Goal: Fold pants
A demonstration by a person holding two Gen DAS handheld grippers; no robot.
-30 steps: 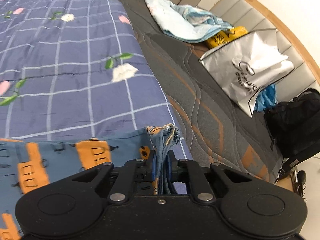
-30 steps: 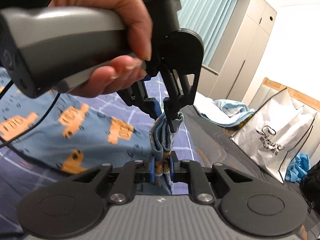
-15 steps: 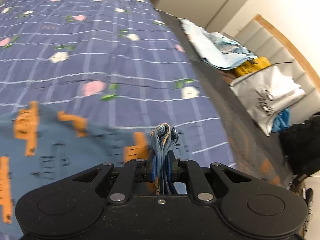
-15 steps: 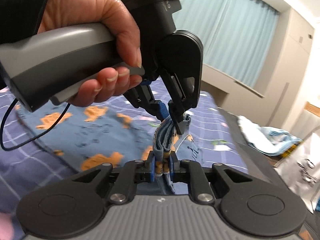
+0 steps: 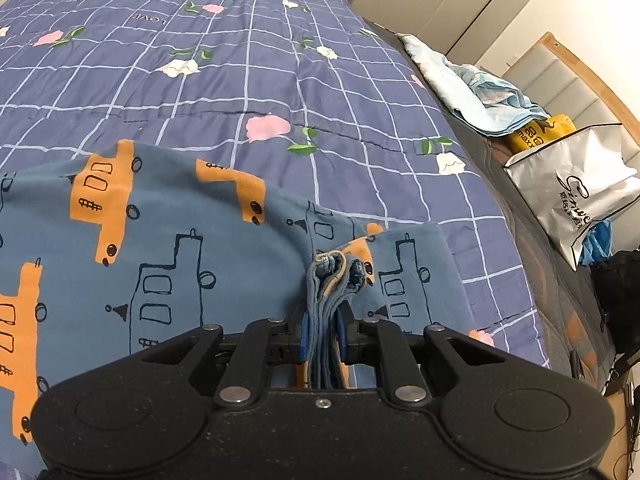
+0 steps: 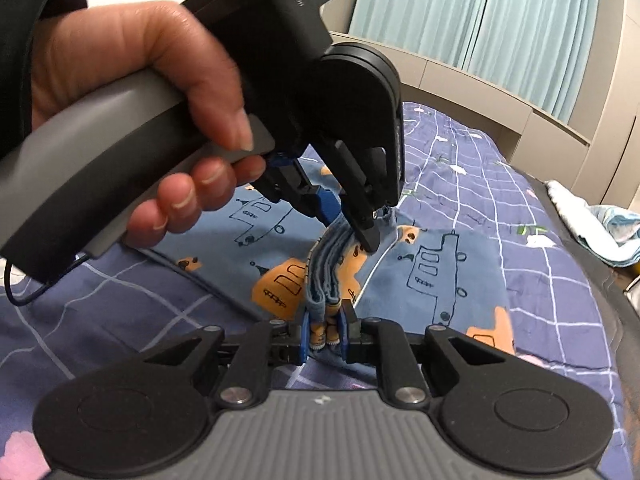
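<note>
Both pairs of jaws are clamped on bunched cloth. The left gripper [image 5: 323,334] pinches a stacked edge of the pants [image 5: 168,248], several layers gathered between its blue pads; it shows again in the right wrist view, held by a hand [image 6: 132,120] and biting the upper end of the same bundle. The right gripper [image 6: 324,336] grips the lower end of that bundle, so a short taut strip of fabric runs between the two. The pants, blue with orange bus prints, lie spread over the checked bedspread [image 5: 240,60], partly doubled over. Further right sit a pale blue cloth [image 5: 476,92] and a white bag [image 5: 576,196]. The fold looks well begun, perhaps halfway; laying the held edge down and smoothing remain.
</note>
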